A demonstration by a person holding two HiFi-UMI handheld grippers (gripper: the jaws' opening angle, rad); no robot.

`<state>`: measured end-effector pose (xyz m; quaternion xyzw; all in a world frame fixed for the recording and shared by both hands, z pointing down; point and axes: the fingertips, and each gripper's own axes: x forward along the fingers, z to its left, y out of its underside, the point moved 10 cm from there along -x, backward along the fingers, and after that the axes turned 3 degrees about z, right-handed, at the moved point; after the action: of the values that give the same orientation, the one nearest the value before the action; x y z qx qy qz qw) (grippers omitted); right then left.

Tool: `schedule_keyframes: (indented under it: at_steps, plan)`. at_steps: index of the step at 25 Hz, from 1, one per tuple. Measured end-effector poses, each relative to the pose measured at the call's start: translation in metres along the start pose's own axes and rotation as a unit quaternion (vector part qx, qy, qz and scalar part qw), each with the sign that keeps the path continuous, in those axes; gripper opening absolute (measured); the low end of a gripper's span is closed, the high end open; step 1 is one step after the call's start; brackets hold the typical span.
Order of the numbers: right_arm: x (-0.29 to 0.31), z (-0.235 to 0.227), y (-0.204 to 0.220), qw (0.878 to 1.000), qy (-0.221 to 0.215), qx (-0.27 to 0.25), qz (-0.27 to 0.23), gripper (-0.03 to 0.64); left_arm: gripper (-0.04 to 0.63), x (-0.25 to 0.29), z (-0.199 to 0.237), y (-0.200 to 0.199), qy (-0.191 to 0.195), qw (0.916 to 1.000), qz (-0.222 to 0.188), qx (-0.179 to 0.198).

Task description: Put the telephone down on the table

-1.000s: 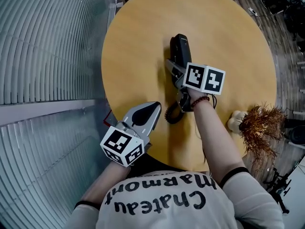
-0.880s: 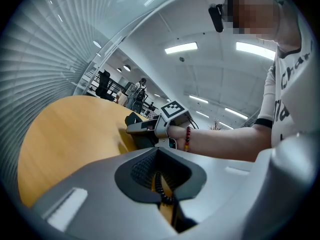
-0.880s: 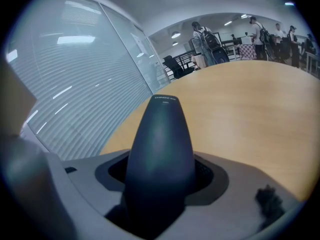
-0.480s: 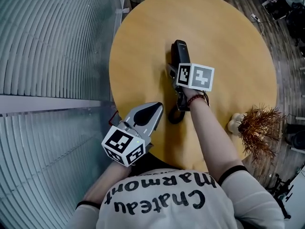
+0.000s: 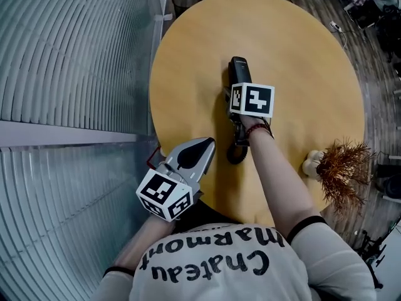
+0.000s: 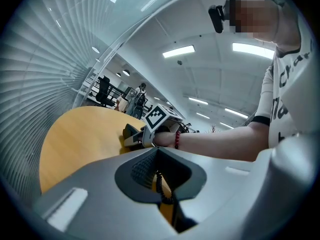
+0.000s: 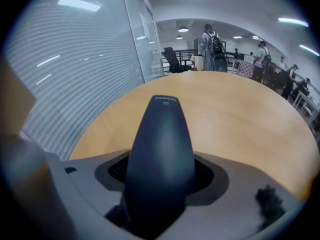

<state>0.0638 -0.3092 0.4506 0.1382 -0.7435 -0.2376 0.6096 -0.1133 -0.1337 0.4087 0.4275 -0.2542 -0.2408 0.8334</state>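
A black telephone handset (image 5: pixel 238 72) lies lengthwise over the middle of the round wooden table (image 5: pixel 301 61). My right gripper (image 7: pixel 160 176) is shut on its middle, and its marker cube (image 5: pixel 252 99) hides the grip from above. In the right gripper view the handset (image 7: pixel 161 144) sticks out forward between the jaws. Its coiled cord (image 5: pixel 237 148) curls on the table behind the gripper. Whether the handset touches the wood I cannot tell. My left gripper (image 5: pixel 195 152) hovers shut at the table's near left edge, holding nothing. The cord (image 6: pixel 159 183) shows through its notch.
A dried plant in a pale vase (image 5: pixel 335 168) stands at the table's right edge. A glass wall with blinds (image 5: pixel 62 74) runs along the left. A dark bin (image 5: pixel 186 0) sits on the floor beyond the table. People (image 7: pixel 212 41) stand far off.
The right gripper, still gripping the handset, has shifted a little to the left and squared up, and the cord loop has drawn in closer. The left gripper has stayed put.
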Motion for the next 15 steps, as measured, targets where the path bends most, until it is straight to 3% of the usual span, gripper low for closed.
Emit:
schedule_keyframes:
  at_steps: [15]
  plan:
    - [0.003, 0.009, 0.001, 0.998, 0.046, -0.038, 0.011, 0.310, 0.005, -0.027, 0.003, 0.005, -0.023, 0.9996, -0.012, -0.003]
